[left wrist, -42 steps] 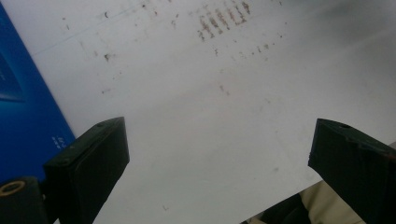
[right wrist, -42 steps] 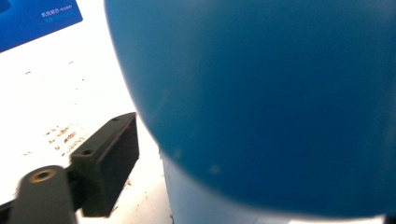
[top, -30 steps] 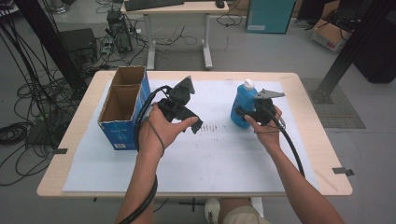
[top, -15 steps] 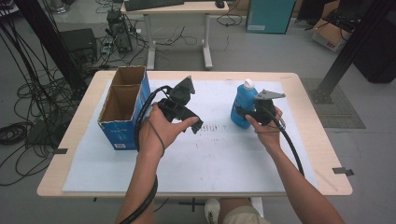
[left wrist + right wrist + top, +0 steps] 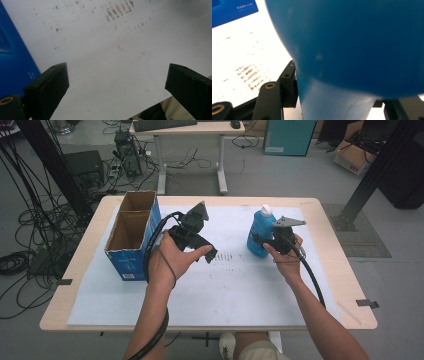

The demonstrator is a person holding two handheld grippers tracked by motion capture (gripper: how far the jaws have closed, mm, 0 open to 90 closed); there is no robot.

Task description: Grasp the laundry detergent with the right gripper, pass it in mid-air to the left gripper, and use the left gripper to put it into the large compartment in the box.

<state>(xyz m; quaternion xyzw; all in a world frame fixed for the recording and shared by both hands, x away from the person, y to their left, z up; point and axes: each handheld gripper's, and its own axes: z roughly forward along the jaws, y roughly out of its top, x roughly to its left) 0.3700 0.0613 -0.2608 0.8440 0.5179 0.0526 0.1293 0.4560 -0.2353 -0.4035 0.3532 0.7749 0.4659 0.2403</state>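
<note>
Two tongs in play, both read against the blue bottle as landmark. Nearest the person, the left tongs hang over the white mat to the bottle's left, jaws wide apart, nothing between them. The right tongs have just been closing and now clamp the bottle low on its body; the right gripper view shows blue plastic pressed between the jaws. Bottle stands upright on the tabletop, white cap up. Judged: grasp done, lift and placement left. Farther left of the bottle, the open cardboard box looks the likely destination.
</note>
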